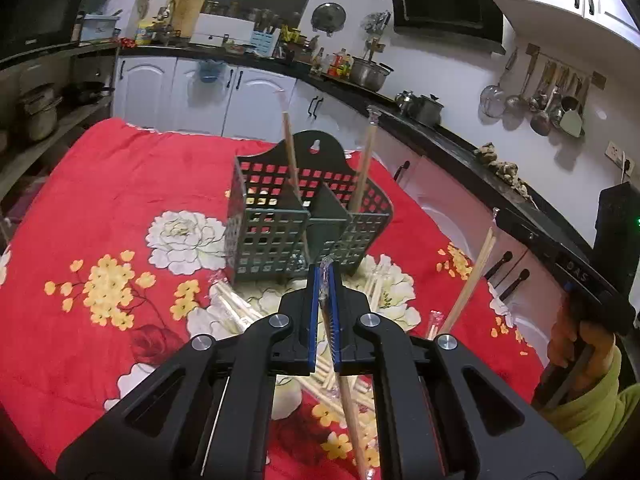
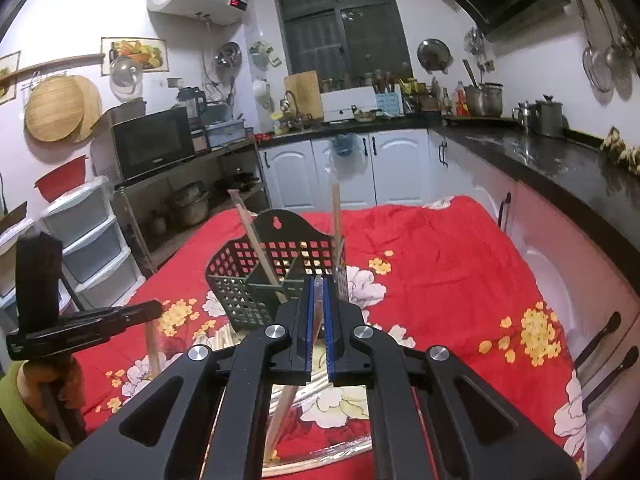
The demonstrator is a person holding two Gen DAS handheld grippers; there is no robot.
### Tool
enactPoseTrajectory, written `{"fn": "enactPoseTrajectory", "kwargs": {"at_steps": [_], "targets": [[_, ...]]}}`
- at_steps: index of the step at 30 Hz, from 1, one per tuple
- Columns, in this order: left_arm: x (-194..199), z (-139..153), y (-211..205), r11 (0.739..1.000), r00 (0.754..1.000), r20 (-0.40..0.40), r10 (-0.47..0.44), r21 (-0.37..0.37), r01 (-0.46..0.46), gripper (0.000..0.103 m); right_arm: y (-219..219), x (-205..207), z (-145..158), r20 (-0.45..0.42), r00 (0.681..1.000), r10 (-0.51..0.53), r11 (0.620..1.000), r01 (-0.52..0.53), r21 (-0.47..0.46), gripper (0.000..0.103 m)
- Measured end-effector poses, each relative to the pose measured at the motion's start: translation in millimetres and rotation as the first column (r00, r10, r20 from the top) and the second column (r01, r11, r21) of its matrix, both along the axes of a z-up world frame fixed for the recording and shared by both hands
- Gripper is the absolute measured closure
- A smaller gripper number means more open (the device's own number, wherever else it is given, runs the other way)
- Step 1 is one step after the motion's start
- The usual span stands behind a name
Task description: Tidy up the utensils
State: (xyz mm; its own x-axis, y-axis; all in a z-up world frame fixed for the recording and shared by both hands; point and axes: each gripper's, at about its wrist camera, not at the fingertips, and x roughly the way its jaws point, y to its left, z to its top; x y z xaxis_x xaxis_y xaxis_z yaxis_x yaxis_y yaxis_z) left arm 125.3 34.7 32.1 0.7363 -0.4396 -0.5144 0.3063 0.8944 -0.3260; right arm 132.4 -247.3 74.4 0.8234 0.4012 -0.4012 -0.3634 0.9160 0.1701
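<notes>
A dark green slotted caddy (image 1: 272,240) (image 2: 240,292) stands on the red floral cloth just ahead of both grippers. Two wrapped chopstick pairs stand upright in it, one toward its left side (image 1: 290,148) and one toward its right (image 1: 366,160). My left gripper (image 1: 325,276) is shut on a wrapped chopstick pair (image 1: 352,412) that hangs down from the blue pads. My right gripper (image 2: 318,284) is shut on another wrapped pair (image 2: 285,408), also hanging below the pads; the left wrist view shows this pair (image 1: 472,280) at the right. More wrapped chopsticks (image 1: 236,312) lie heaped in front of the caddy.
The red flowered cloth (image 1: 100,200) covers the whole table. White cabinets under a dark counter (image 2: 560,160) run close along its right edge. Plastic drawers (image 2: 92,240) and a shelf with a microwave (image 2: 152,144) stand to the left. A hand in a green sleeve (image 1: 580,344) holds the right tool.
</notes>
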Motion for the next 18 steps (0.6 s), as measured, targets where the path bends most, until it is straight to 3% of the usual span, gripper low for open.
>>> {"fn": "enactPoseTrajectory", "kwargs": {"at_steps": [18], "targets": [[10.7, 38.4, -38.5, 0.995, 0.991, 0.095, -0.093, 0.051, 0.088, 0.101, 0.7, -14.6, 29.3, 0.09, 0.995, 0.032, 0.999, -0.032, -0.007, 0.098]]}}
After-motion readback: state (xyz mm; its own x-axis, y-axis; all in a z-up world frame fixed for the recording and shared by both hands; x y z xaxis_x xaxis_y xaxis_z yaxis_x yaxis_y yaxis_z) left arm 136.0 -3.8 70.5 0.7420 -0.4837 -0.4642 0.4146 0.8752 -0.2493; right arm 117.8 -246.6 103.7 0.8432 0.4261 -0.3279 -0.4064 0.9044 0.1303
